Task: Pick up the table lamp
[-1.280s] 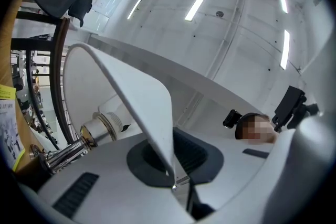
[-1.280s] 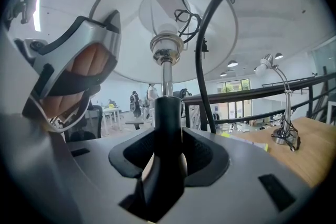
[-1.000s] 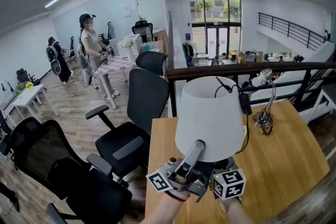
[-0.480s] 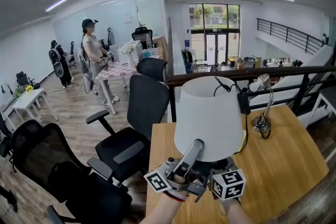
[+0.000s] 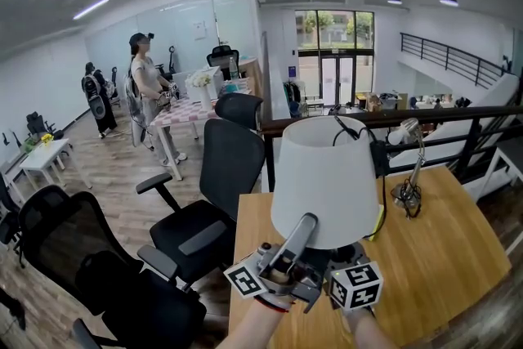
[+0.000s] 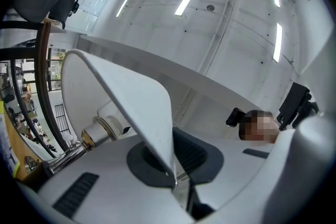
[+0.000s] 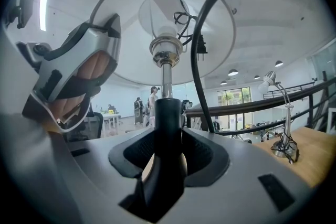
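The table lamp has a white shade [image 5: 327,180] and a black stem [image 7: 168,128], with its black cord [image 7: 197,60] looped over the shade's top. My left gripper [image 5: 302,229] points steeply up and is shut on the shade's lower rim [image 6: 170,176], which shows as a thin edge between its jaws. My right gripper [image 7: 168,157] is level under the shade, shut on the black stem below the metal bulb socket [image 7: 165,52]. In the head view the shade hides the lamp's base and the right jaws; only the right marker cube [image 5: 355,286] shows.
The lamp is over a wooden table [image 5: 441,257] that also holds a small chrome desk lamp [image 5: 409,176] at the back right. A dark railing [image 5: 458,106] runs behind the table. Black office chairs [image 5: 212,176] stand to the left, and people [image 5: 145,86] stand far off.
The lamp and both grippers have risen a little together. Both grips are unchanged.
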Motion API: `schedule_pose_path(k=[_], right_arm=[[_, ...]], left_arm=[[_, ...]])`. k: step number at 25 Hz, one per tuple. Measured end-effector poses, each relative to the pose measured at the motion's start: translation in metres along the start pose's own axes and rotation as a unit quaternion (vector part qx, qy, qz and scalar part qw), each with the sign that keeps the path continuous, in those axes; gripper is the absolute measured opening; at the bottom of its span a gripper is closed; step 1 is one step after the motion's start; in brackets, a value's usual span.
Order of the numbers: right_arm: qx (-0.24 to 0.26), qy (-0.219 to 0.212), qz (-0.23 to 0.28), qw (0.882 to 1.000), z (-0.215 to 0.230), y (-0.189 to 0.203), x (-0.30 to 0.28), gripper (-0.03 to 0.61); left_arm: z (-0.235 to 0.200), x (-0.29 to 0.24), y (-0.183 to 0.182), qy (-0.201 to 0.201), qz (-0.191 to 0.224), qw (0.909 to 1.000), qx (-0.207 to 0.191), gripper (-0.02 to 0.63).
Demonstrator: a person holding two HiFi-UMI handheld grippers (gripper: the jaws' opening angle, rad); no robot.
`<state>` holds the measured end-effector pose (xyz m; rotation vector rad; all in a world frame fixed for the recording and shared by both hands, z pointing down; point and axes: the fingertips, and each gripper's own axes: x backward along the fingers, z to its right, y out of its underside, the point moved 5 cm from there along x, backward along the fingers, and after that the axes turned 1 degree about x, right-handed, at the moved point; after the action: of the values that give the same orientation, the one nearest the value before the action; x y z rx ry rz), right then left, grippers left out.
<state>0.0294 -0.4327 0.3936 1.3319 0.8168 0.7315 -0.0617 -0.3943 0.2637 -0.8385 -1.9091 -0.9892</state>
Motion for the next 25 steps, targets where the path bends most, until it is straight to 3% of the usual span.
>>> schedule_pose_path(k=[25], right_arm=[[0.006, 0.002, 0.009, 1.000, -0.030, -0.006, 0.034, 0.166]], left_arm=[[0.046, 0.005, 0.014, 0.001, -0.008, 1.0000, -0.003, 0.010]])
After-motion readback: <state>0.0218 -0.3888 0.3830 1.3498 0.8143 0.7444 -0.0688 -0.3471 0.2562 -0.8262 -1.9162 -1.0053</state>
